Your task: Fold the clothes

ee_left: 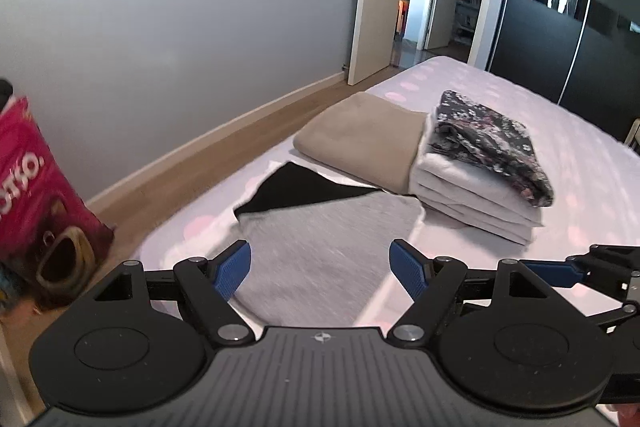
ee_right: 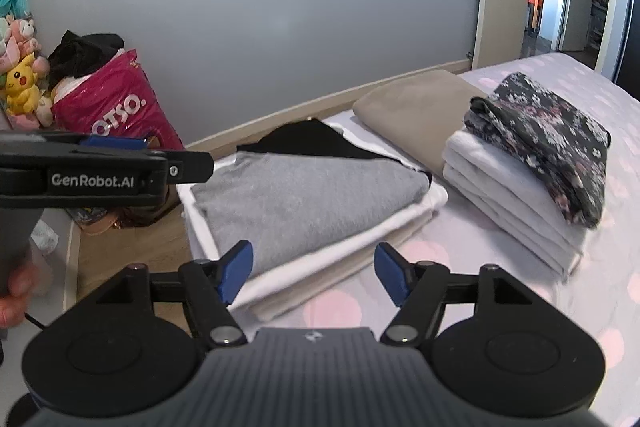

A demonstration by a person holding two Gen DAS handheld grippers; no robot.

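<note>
A folded grey garment (ee_right: 304, 199) lies on top of a stack of white and cream folded clothes (ee_right: 352, 247) at the bed's near corner, with a black piece (ee_right: 304, 141) behind it. The same grey garment (ee_left: 320, 247) and black piece (ee_left: 296, 191) show in the left wrist view. My left gripper (ee_left: 320, 269) hovers open just above the grey garment, nothing between its blue pads. My right gripper (ee_right: 316, 273) is open too, in front of the stack's near edge. The left gripper's body (ee_right: 100, 175) crosses the right wrist view at left, held by a hand.
A folded beige cloth (ee_right: 416, 111) lies behind the stack. To the right, a pile of white folded clothes (ee_right: 512, 203) carries a dark floral garment (ee_right: 548, 139). The bed (ee_right: 500, 307) has a pink-spotted sheet. A pink bag (ee_right: 116, 107) and plush toys (ee_right: 20, 83) stand on the floor at left.
</note>
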